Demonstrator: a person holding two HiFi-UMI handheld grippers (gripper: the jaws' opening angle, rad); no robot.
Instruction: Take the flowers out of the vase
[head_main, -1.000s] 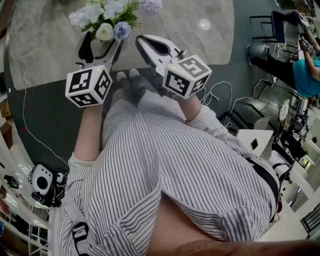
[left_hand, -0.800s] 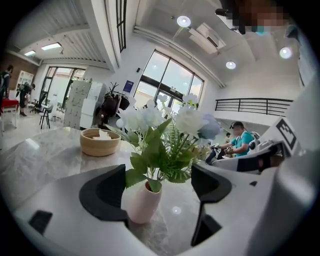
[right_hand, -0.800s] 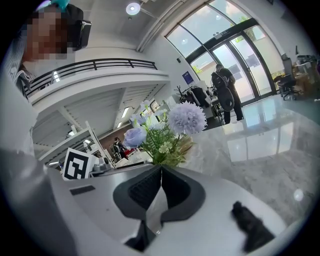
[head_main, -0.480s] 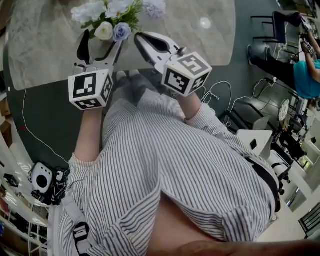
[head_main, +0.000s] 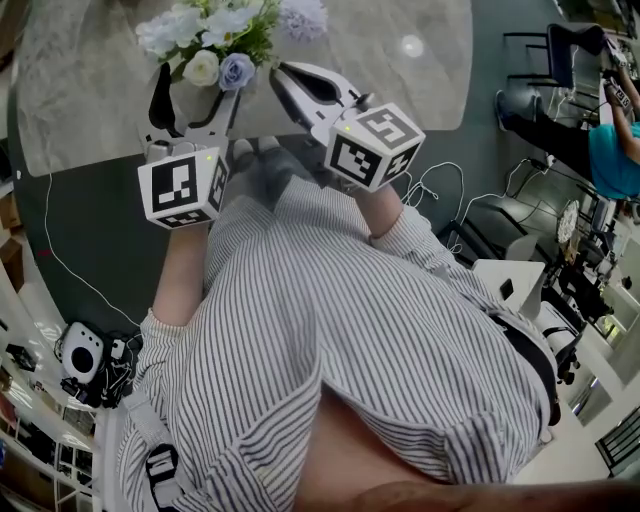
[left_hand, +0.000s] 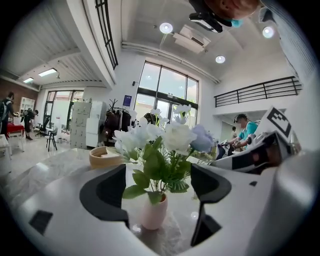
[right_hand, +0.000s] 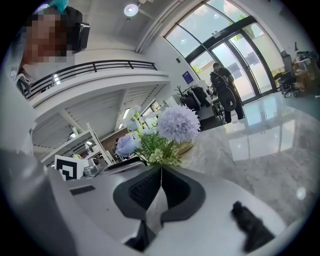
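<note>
A small pink vase (left_hand: 154, 211) stands on the marble table (head_main: 90, 100) and holds a bunch of white, blue and lilac flowers (head_main: 215, 35) with green leaves. My left gripper (head_main: 198, 88) is open just short of the vase, its jaws on either side of the line to it; in the left gripper view the vase and flowers (left_hand: 162, 142) show between the two black pads (left_hand: 107, 192), apart from them. My right gripper (head_main: 280, 75) is shut on nothing, to the right of the bunch. In its own view the flowers (right_hand: 167, 132) rise just beyond the right gripper (right_hand: 161, 172).
A wooden bowl (left_hand: 102, 156) sits on the table behind the vase. The table's near edge runs under both grippers. Cables and a small camera device (head_main: 80, 362) lie on the dark floor at the left. A person in teal (head_main: 612, 135) sits at the far right.
My left gripper has turned a little and edged toward the vase, jaws still open. The right gripper has barely moved.
</note>
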